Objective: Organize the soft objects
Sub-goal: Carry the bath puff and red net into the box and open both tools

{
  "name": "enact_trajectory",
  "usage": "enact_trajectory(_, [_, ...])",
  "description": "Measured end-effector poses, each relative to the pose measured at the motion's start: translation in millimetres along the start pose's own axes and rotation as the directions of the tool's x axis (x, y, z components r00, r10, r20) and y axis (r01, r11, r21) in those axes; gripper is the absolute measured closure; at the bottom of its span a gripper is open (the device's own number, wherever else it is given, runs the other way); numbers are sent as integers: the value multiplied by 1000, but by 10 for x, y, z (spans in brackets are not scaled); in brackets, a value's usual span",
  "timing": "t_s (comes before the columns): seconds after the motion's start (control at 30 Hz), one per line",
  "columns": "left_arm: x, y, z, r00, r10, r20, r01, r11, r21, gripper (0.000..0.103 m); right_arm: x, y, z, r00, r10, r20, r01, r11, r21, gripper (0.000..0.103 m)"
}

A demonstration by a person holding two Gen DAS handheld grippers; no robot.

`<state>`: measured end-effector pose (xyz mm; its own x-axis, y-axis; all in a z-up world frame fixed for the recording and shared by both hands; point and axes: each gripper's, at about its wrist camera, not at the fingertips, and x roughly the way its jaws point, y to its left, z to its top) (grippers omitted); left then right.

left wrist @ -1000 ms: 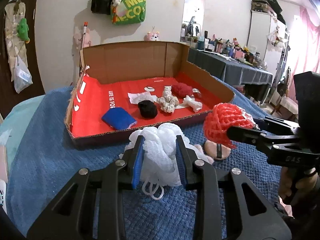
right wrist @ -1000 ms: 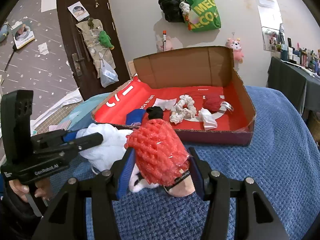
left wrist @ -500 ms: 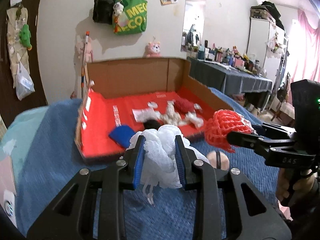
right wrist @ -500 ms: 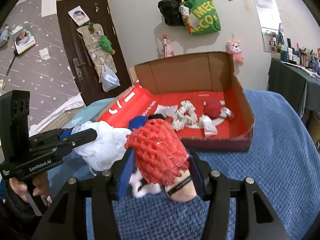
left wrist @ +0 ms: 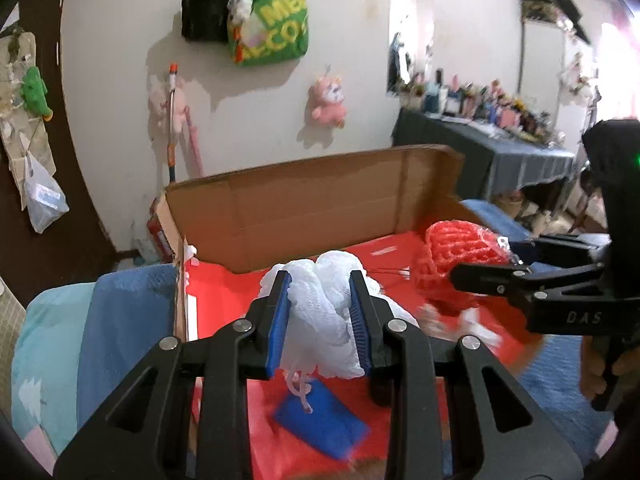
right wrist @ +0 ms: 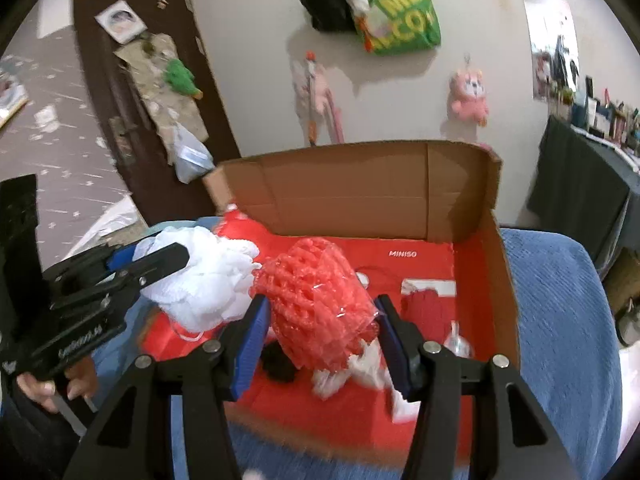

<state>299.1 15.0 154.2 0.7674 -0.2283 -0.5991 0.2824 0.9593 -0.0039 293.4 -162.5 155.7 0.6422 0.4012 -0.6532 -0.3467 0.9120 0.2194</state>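
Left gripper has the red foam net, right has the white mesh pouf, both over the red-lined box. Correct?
Swapped. The left gripper clamps the white mesh pouf, as the left wrist view shows; the right gripper clamps the red foam net. Both are over the red-lined box.

The white bath puff (left wrist: 320, 312) was of gathered netting, light and frilly. The red foam net (right wrist: 320, 308) looked like soft plastic mesh with a wrinkled clear film on it. The box (right wrist: 360, 192) had walls of plain matt brown cardboard, and its floor was smooth red with a slight shine. The blanket (right wrist: 560, 320) was a blue cloth of rough waffle texture. The left gripper (left wrist: 320, 312) and the right gripper (right wrist: 320, 332) were of matt black plastic with blue pads and small metal pins.
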Motion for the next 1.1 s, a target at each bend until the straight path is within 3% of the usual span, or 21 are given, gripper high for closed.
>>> enact_trajectory(0.2, [621, 156, 24, 994, 8, -111, -14, 999, -51, 76, 738, -185, 303, 986, -64, -151, 68, 998, 16, 47])
enact_trajectory(0.4, [820, 103, -75, 986, 46, -159, -50, 999, -19, 76, 1210, -308, 362, 960, -93, -265, 104, 994, 29, 47])
enact_trajectory(0.53, [803, 82, -107, 985, 62, -160, -60, 998, 14, 75, 1377, -343, 366, 943, -129, -306, 137, 991, 5, 47])
enact_trajectory(0.8, [784, 82, -95, 983, 67, -169, -64, 998, 20, 73, 1372, -359, 350, 941, -117, -318, 127, 992, 12, 44])
enact_trajectory(0.87, [783, 92, -79, 984, 63, -168, -61, 998, 16, 71, 1386, -394, 364, 941, -115, -317, 127, 992, 15, 44])
enact_trajectory(0.93, [767, 102, -66, 985, 61, -160, -60, 998, 9, 50, 1395, -401, 364, 941, -113, -320, 125, 992, 19, 44])
enact_trajectory(1.1, [701, 130, -24, 990, 60, -129, -60, 998, 5, 46, 1399, -424, 388, 942, -110, -318, 123, 992, 20, 43])
